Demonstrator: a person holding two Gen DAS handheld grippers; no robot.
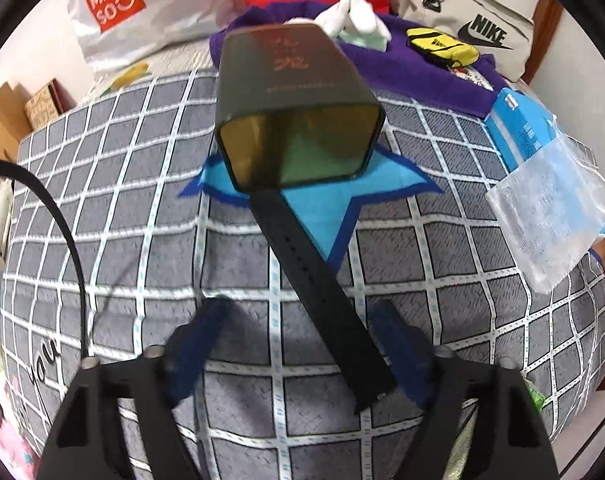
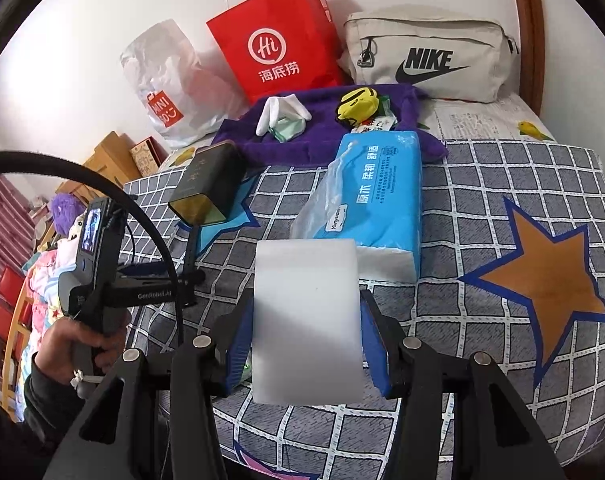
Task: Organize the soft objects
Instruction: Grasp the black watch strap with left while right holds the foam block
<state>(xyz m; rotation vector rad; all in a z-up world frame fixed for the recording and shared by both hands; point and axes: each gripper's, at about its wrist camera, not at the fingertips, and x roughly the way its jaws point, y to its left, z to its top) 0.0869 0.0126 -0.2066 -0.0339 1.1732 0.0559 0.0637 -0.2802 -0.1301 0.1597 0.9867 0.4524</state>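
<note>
My right gripper [image 2: 306, 312] is shut on a white foam sponge block [image 2: 306, 320], held above the checked bedspread [image 2: 482, 216]. My left gripper [image 1: 298, 320] is open low over the bed; a black strap [image 1: 318, 280] runs between its fingers without being clamped. The strap leads toward a dark square tin [image 1: 294, 120] lying on its side on a blue star patch [image 1: 326, 208]. The tin [image 2: 208, 184] and the left gripper body [image 2: 102, 264] also show in the right wrist view. A purple towel [image 2: 322, 128] at the back carries white gloves [image 2: 280, 110] and a yellow pouch [image 2: 358, 106].
A blue tissue pack [image 2: 378, 196] with a clear plastic bag [image 2: 322, 200] lies mid-bed. Behind stand a red paper bag [image 2: 278, 40], a Miniso bag [image 2: 170, 88] and a beige Nike bag [image 2: 430, 56]. Cardboard boxes [image 2: 114, 160] sit off the bed's left side.
</note>
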